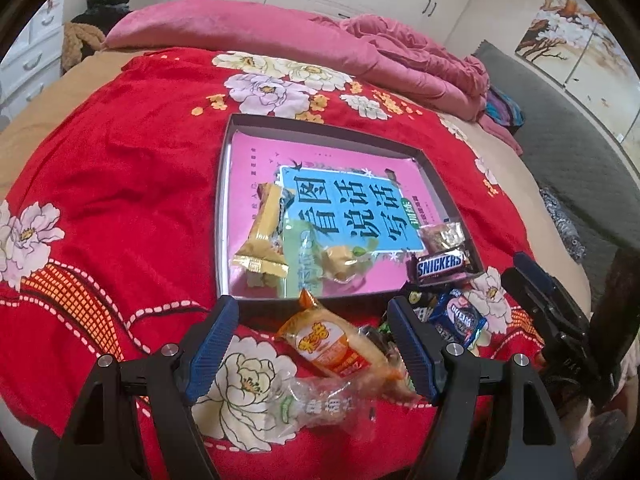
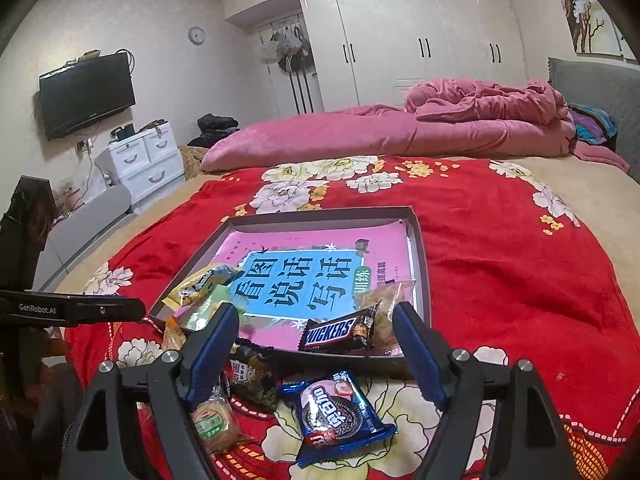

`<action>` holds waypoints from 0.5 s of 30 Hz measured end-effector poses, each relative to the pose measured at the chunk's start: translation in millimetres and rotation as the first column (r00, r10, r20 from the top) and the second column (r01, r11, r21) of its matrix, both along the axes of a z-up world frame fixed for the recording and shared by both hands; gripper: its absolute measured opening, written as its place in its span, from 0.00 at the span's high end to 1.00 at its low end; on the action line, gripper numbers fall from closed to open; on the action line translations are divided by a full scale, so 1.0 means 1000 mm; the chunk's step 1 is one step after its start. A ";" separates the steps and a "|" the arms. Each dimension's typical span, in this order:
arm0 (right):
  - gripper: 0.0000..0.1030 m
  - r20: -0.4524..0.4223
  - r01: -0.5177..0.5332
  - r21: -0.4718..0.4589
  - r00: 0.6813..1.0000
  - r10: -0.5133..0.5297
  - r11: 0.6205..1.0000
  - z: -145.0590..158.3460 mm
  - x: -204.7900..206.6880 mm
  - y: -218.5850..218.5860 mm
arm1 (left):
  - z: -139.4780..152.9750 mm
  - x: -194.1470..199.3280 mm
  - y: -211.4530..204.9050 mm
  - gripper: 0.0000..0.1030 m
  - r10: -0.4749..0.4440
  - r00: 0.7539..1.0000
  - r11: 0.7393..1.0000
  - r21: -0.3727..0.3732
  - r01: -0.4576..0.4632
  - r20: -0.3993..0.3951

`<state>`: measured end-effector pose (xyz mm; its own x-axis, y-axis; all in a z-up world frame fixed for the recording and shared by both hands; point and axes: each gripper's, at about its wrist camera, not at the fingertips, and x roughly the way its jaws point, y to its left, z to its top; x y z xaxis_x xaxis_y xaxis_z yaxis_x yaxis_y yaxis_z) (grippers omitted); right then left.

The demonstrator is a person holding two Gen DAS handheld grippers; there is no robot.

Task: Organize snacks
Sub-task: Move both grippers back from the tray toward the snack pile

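A shallow dark tray (image 1: 222,184) (image 2: 423,264) lined with a pink and blue book lies on the red floral blanket. In it are a yellow wafer pack (image 1: 262,232), a green pack (image 1: 308,256), a Snickers bar (image 1: 440,267) (image 2: 340,334) and a clear snack bag (image 1: 442,236). In front of the tray lie an orange packet (image 1: 334,346), a clear wrapped cake (image 1: 320,408) (image 2: 212,420), a blue Oreo pack (image 1: 458,320) (image 2: 340,412) and a dark packet (image 2: 252,376). My left gripper (image 1: 312,344) is open over the orange packet. My right gripper (image 2: 316,344) is open above the Oreo pack.
The red floral blanket (image 1: 120,200) covers a bed with a pink quilt (image 2: 440,128) at the far side. A white wardrobe (image 2: 420,40), a white drawer unit (image 2: 144,160) and a wall TV (image 2: 86,94) stand beyond. The left gripper's body (image 2: 72,308) shows at left.
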<state>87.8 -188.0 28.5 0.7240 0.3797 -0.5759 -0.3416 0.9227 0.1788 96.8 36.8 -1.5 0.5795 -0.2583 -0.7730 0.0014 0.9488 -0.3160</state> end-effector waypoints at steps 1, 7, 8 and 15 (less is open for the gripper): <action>0.23 0.000 -0.003 0.001 1.000 0.003 1.000 0.000 -0.001 0.000 | -0.001 -0.001 0.000 0.24 -0.005 1.000 1.000 0.005 0.005 -0.001; 0.22 -0.017 -0.008 -0.003 1.000 0.007 1.000 -0.003 -0.002 0.001 | -0.005 -0.007 0.000 0.24 -0.010 1.000 1.000 0.010 0.010 -0.015; 0.22 -0.015 -0.009 -0.005 1.000 0.009 1.000 -0.003 -0.003 0.002 | -0.007 -0.009 0.000 0.24 -0.011 1.000 1.000 0.013 0.012 -0.019; 0.21 -0.018 -0.042 -0.031 0.999 0.042 0.999 -0.005 -0.011 0.009 | -0.015 -0.016 -0.001 0.24 -0.026 0.999 0.999 0.028 0.028 -0.041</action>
